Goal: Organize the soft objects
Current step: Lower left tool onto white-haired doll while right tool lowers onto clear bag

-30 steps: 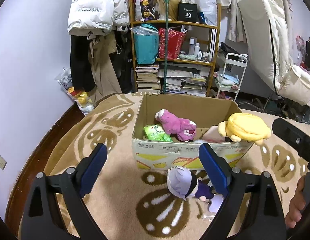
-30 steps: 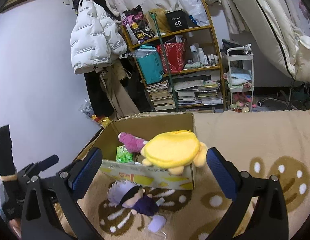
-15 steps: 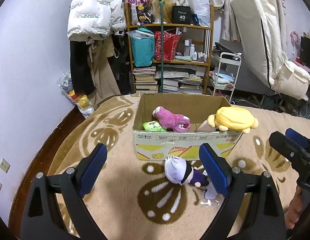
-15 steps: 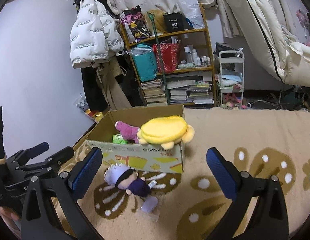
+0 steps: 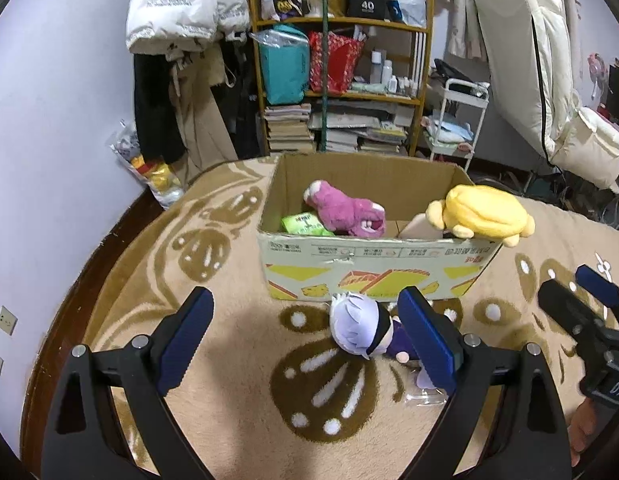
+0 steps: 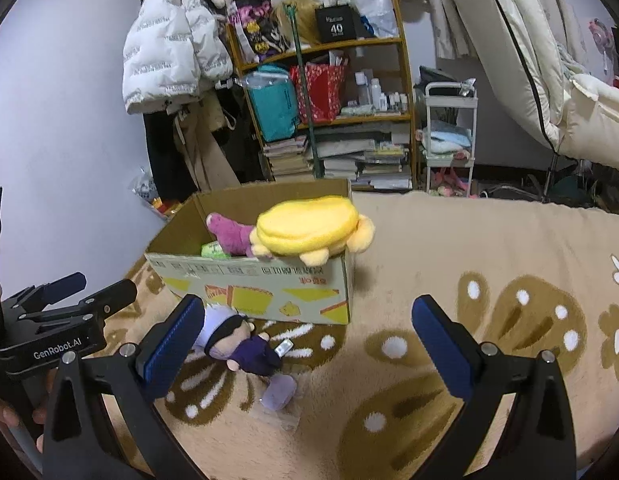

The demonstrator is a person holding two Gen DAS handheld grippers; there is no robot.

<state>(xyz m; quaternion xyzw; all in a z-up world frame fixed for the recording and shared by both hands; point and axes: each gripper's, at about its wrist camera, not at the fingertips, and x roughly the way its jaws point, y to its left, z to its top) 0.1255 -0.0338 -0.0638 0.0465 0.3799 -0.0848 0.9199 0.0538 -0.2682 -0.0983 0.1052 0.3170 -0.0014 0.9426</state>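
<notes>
We note a beige carpet (image 5: 237, 360) with a brown floral pattern covering the floor, and on it an open cardboard box (image 5: 373, 268) with yellow print on its near wall. Behind the box stands a wooden shelf (image 5: 341, 24) crowded with bags, bottles and stacked books. On the box's right corner rim lies a yellow plush (image 5: 483, 214), partly overhanging the edge. Inside the box we see a pink plush (image 5: 345, 214) lying on its side, and next to it a green packet (image 5: 303, 224). On the carpet, just in front of the box's near wall, lies a small doll (image 5: 363, 330) with pale hair and a dark purple outfit; a small lilac item (image 6: 279, 392) lies near its feet. The left gripper (image 5: 305, 344) is spread wide with nothing between its blue pads, the doll just ahead of its right finger. The right gripper (image 6: 309, 344) is likewise spread wide and empty, the doll beside its left finger.
</notes>
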